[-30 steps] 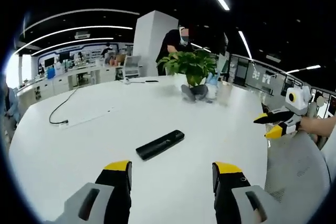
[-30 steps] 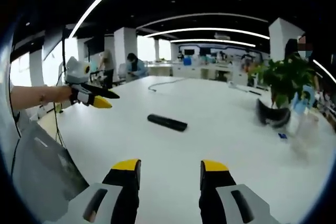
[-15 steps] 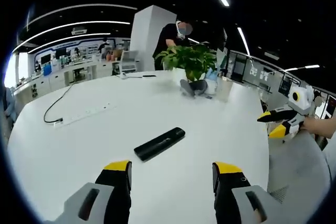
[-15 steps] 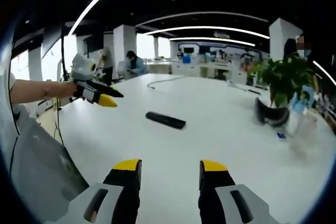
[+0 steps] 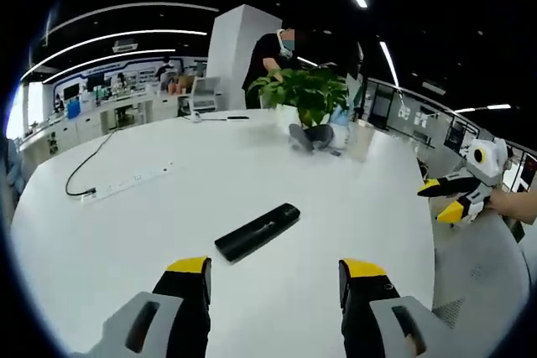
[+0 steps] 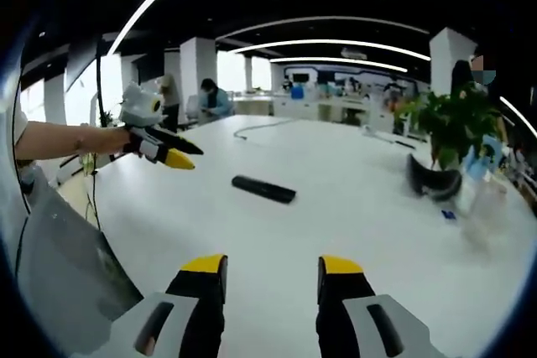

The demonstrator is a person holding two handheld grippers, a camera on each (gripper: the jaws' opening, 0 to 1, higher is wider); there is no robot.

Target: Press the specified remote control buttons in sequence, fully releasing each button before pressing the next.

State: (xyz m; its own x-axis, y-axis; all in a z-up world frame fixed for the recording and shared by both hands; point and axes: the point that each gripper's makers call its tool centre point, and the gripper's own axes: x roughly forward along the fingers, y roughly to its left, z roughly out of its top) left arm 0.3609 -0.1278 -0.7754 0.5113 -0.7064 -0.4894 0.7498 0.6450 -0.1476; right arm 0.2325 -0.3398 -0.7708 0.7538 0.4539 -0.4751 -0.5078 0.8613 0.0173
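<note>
A black remote control (image 5: pixel 258 231) lies flat on the white round table (image 5: pixel 126 232), alone near its middle. My left gripper (image 5: pixel 275 278) is open and empty, a short way back from the remote's near side. In the right gripper view the remote (image 6: pixel 263 189) lies further out, and my right gripper (image 6: pixel 272 270) is open with nothing between its jaws. The left gripper (image 6: pixel 172 151) hangs over the table's left edge, held by a hand. The right gripper (image 5: pixel 449 199) hovers beyond the table's right edge.
A potted plant (image 5: pixel 306 98) and a dark object (image 5: pixel 309 138) stand at the table's far side, with a person (image 5: pixel 277 52) behind. A power strip with cable (image 5: pixel 126 184) lies at the left. Grey mesh chairs (image 5: pixel 478 274) sit by the near edge.
In the right gripper view, the left gripper has edged inward over the table towards the remote. The remote has not moved. Both grippers stay open.
</note>
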